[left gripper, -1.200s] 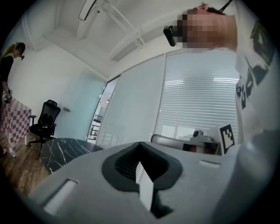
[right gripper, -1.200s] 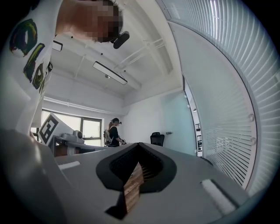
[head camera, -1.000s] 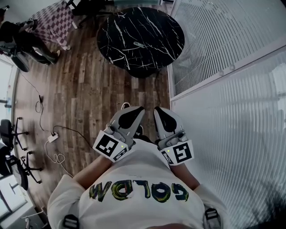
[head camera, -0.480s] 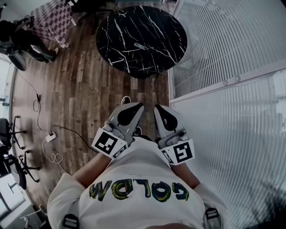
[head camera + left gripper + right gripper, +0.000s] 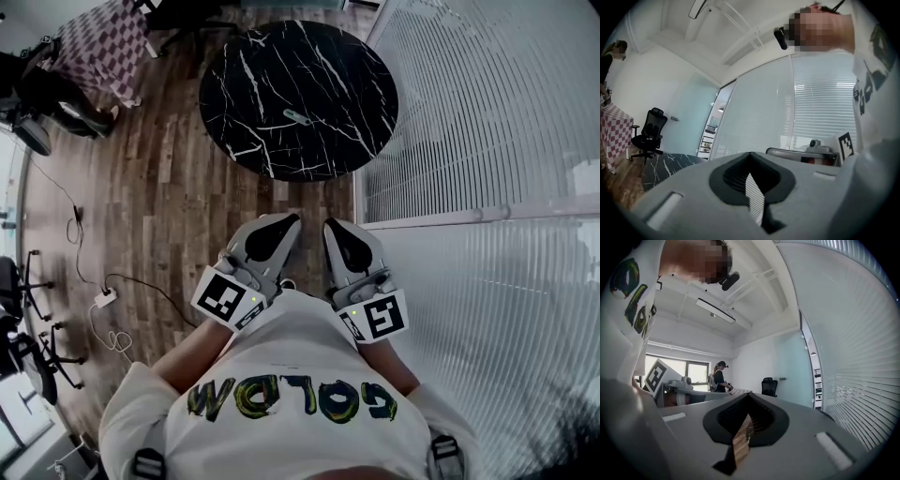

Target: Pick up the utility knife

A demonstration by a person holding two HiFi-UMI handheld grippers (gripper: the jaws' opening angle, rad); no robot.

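The utility knife [image 5: 296,117], small and grey, lies near the middle of a round black marble table [image 5: 253,66] at the top of the head view. Both grippers are held side by side close to the person's chest, well short of the table and above the wooden floor. My left gripper [image 5: 285,221] has its jaws together with nothing in them, as the left gripper view [image 5: 752,157] shows. My right gripper [image 5: 334,228] is also shut and empty [image 5: 749,397]. The table's edge [image 5: 665,164] appears low at the left in the left gripper view.
A glass partition with blinds [image 5: 469,141] runs along the right. A table with a checked cloth [image 5: 108,47] and a person [image 5: 47,89] are at the upper left. Office chairs [image 5: 28,281] and a power strip with cable [image 5: 105,298] lie on the left floor.
The table with the knife has drawn nearer and sits lower in the head view. Both grippers keep their place in front of the chest, still shut.
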